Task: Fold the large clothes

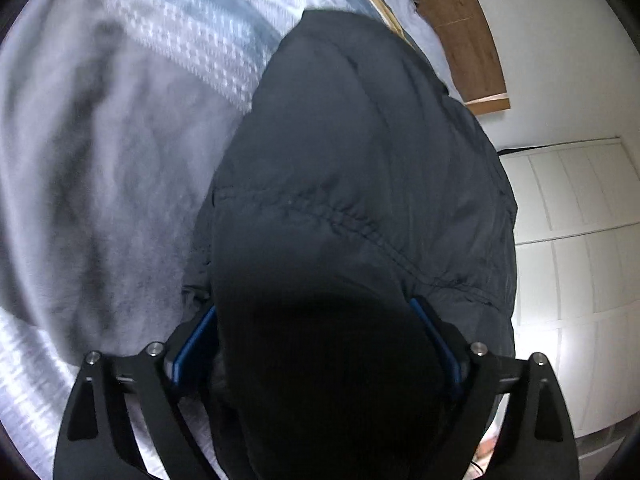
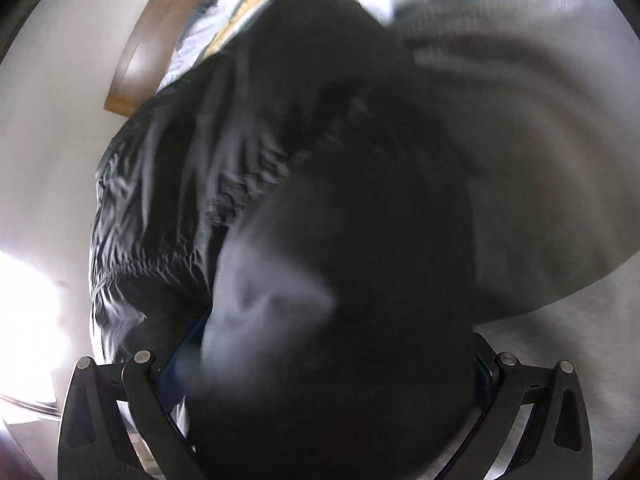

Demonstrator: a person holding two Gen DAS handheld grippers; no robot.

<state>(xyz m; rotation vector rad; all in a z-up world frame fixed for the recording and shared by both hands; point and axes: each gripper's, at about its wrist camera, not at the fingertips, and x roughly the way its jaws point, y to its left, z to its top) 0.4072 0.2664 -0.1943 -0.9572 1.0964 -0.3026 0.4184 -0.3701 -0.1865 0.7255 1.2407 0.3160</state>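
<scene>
Both claws tilt downward; left claw (image 1: pixel 316 344) and right claw (image 2: pixel 324 364) spread wide around black jacket (image 1: pixel 360 160).

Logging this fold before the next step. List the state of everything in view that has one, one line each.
dark jacket: bunched, lying on the bed, a thick fold between both grippers' fingers
left gripper: spread wide around the jacket fold; grip unclear
right gripper: spread wide around jacket fabric; grip unclear, picture blurred
bed cover: rumpled under the jacket
</scene>
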